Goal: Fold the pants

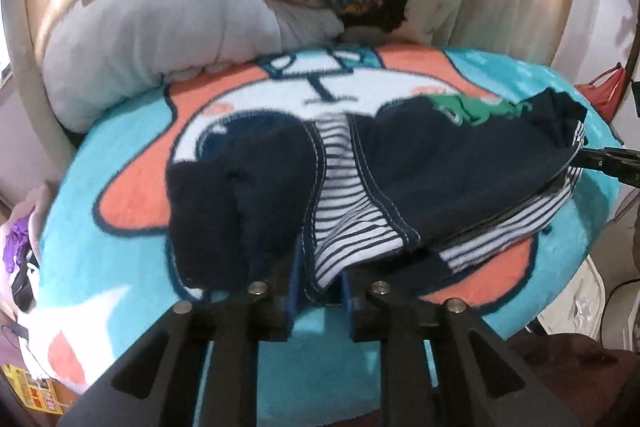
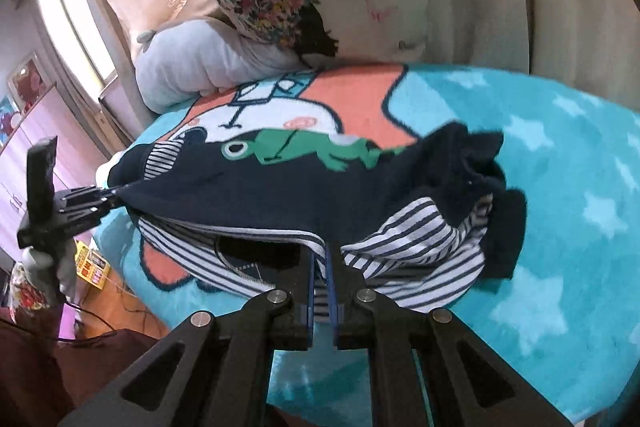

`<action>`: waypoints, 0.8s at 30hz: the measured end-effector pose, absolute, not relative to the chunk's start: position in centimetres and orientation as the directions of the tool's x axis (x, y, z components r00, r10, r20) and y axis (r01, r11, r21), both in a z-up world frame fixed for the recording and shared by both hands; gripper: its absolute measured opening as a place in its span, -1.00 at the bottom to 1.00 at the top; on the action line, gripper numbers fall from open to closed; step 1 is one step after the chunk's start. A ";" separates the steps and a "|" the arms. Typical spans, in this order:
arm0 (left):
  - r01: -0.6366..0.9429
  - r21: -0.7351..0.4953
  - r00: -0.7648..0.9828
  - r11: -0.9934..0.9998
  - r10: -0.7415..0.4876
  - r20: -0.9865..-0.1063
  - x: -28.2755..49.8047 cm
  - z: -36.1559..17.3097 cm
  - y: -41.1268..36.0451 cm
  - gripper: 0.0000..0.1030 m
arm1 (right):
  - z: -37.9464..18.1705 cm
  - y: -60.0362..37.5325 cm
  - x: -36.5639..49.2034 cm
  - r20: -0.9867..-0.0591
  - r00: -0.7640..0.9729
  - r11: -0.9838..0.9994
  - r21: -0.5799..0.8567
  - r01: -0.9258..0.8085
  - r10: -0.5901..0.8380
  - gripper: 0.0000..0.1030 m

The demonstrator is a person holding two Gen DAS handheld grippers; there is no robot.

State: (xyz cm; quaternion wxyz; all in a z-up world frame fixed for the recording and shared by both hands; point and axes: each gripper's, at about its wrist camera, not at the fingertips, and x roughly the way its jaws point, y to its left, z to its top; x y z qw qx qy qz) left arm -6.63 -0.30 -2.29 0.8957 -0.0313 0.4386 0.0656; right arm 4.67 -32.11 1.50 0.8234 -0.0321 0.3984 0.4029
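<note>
Turquoise cartoon blanket [image 1: 120, 163] covers the bed below your left wrist view, where the navy pants [image 1: 440, 163] lie spread, and your left gripper [image 1: 320, 279] has striped lining between slightly parted jaws. From your right wrist view, your right gripper [image 2: 322, 267] is clamped on the pants' striped hem beneath the frog print [image 2: 296, 147].

No wording, number or brand can be read anywhere. The yellow printed packet [image 2: 91, 263] on the floor, just beside the edge of the turquoise blanket [image 2: 560, 187], carries red and dark markings, but they are too small and blurred to make out.
</note>
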 end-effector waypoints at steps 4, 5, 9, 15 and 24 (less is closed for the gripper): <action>-0.134 -0.037 0.615 0.990 0.054 -0.786 -7.6 -2.2 0.1 -0.52 | 0.6 -32.4 4.1 -0.703 0.369 0.697 0.250 -0.672 0.608 -0.80; -0.131 -0.046 0.616 0.990 0.045 -0.786 -8.0 -2.0 0.3 -0.51 | 0.6 -32.7 4.0 -0.706 0.370 0.703 0.253 -0.665 0.604 -0.71; -0.116 -0.106 0.619 0.988 -0.012 -0.785 -10.1 -1.0 1.7 -0.41 | 2.0 -35.5 3.6 -0.677 0.412 0.730 0.278 -0.624 0.610 -0.41; -0.163 -0.245 0.676 0.956 -0.073 -0.734 -13.6 0.9 5.6 -0.24 | 4.7 -39.7 5.5 -0.564 0.511 0.756 0.398 -0.520 0.649 0.16; -0.155 -0.355 0.756 0.922 -0.121 -0.643 -11.8 4.4 5.8 -0.05 | 1.5 -37.7 7.9 -0.649 0.538 0.841 0.374 -0.392 0.539 -0.77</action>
